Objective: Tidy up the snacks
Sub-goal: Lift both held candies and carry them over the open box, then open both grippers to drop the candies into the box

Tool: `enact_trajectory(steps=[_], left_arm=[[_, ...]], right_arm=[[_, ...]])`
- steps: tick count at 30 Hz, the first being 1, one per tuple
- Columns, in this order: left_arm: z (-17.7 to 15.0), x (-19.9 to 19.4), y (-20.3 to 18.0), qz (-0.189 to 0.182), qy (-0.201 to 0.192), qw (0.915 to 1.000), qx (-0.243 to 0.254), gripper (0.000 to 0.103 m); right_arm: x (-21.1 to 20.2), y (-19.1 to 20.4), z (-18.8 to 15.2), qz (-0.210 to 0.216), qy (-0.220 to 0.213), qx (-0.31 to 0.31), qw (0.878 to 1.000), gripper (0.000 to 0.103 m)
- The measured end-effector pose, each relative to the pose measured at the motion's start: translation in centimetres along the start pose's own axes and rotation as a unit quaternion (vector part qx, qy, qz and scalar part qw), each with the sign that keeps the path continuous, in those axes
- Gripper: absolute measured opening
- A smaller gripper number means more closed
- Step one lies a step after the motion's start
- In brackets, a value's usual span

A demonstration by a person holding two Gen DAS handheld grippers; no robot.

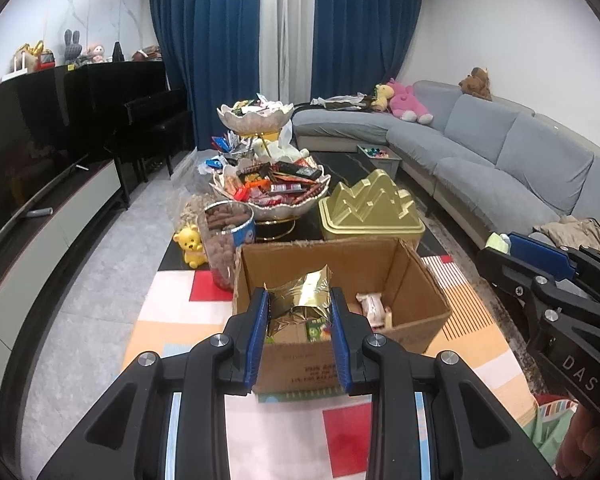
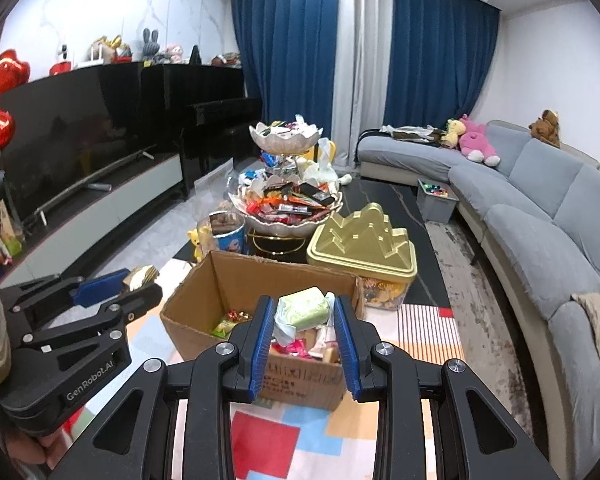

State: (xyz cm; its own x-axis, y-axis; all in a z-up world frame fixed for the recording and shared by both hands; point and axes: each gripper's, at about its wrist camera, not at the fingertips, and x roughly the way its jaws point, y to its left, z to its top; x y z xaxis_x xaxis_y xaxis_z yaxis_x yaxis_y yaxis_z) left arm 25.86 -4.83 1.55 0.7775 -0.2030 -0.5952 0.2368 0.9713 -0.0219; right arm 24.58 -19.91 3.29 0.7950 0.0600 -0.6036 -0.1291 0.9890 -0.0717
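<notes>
Left tool [image 1: 300, 312] pinches gold snack bag [image 1: 300, 294]. Right tool [image 2: 303, 330] pinches green snack pack [image 2: 303, 308]. Both packs hang above open cardboard box [image 1: 404, 264] on tabletop, probably picked out for sorting. Tiered snack bowl [image 1: 272, 188] behind box looks full.

Gold foil packet [image 1: 300, 300]; pale green wrapped snack [image 2: 304, 308]; brown cardboard box [image 1: 416, 292]; gold mountain-shaped lid [image 1: 374, 208]; navy curtains [image 1: 204, 40]; grey sofa [image 1: 500, 152]; pink plush toy [image 1: 410, 102]; yellow bear figure [image 1: 190, 246]; red heart balloons [image 2: 0, 100] showing at left; mat [image 1: 340, 432] showing red, orange, white and blue blocks.
</notes>
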Motion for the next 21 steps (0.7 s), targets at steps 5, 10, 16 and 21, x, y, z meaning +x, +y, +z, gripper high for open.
enact_trajectory(steps=[5, 10, 16, 21], left_arm=[[1.0, 1.4, 0.9, 0.001, 0.003, 0.9999, -0.011, 0.03], [1.9, 3.0, 1.4, -0.002, 0.009, 0.9999, -0.009, 0.03], [2.5, 5.0, 2.0, 0.0, 0.019, 0.9998, -0.01, 0.03], [2.9, 6.5, 2.4, 0.002, 0.028, 0.9996, -0.009, 0.03]], right_arm=[[1.5, 0.2, 1.3, 0.005, 0.01, -0.013, 1.0, 0.032], [3.4, 0.4, 2.4, 0.014, 0.019, -0.012, 1.0, 0.032], [5.5, 0.4, 3.2, 0.02, 0.033, -0.009, 0.999, 0.032], [7.1, 0.4, 3.5, 0.023, 0.042, -0.003, 0.999, 0.032]])
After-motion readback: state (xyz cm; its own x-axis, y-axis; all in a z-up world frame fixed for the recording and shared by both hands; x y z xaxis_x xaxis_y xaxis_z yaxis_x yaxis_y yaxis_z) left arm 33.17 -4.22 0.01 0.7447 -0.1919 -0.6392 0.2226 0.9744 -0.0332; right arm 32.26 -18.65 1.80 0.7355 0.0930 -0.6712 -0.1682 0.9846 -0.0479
